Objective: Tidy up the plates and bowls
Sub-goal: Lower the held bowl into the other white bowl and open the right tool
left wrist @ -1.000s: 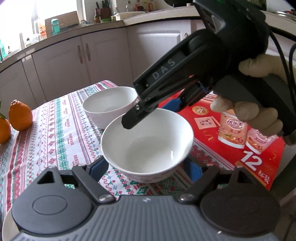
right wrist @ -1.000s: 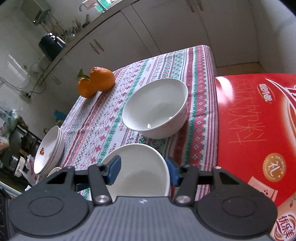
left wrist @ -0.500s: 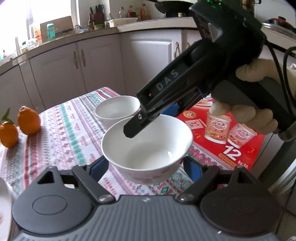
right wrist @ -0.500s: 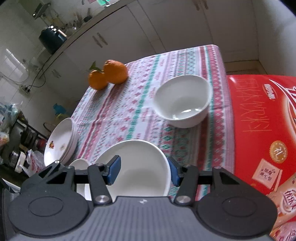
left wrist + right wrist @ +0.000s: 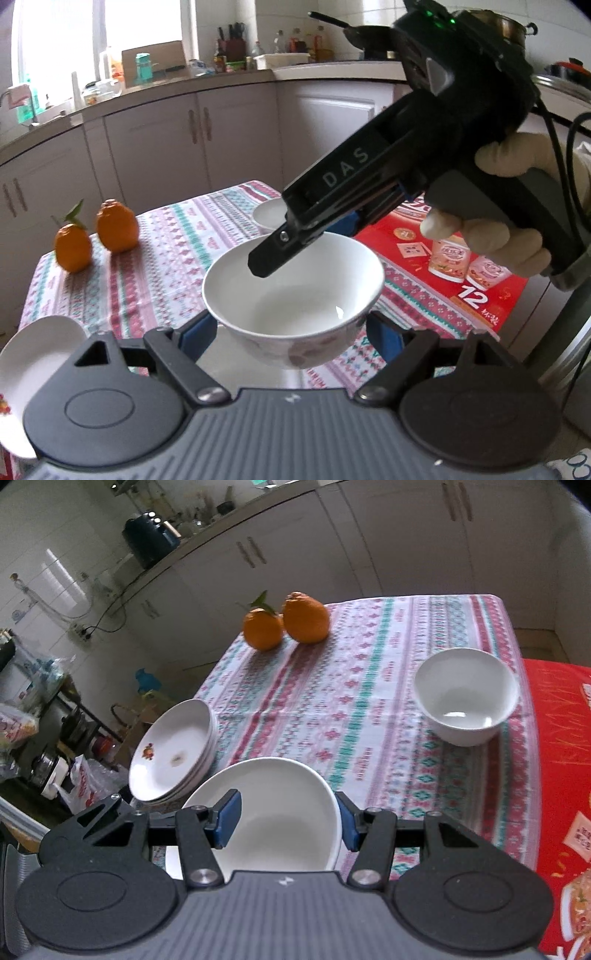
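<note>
Upright, mouth up, the white bowl (image 5: 291, 295) is gripped by both grippers: left gripper (image 5: 291, 332) across its body, right gripper (image 5: 288, 819) apparently pinching its rim.

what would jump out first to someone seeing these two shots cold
A white bowl hangs above the patterned tablecloth, the right gripper clamped on its rim and the left gripper's blue pads against its sides. Two oranges sit at the table's far end. A second white bowl stands beside a red carton, and a stack of plates sits at the table's left edge.
</note>
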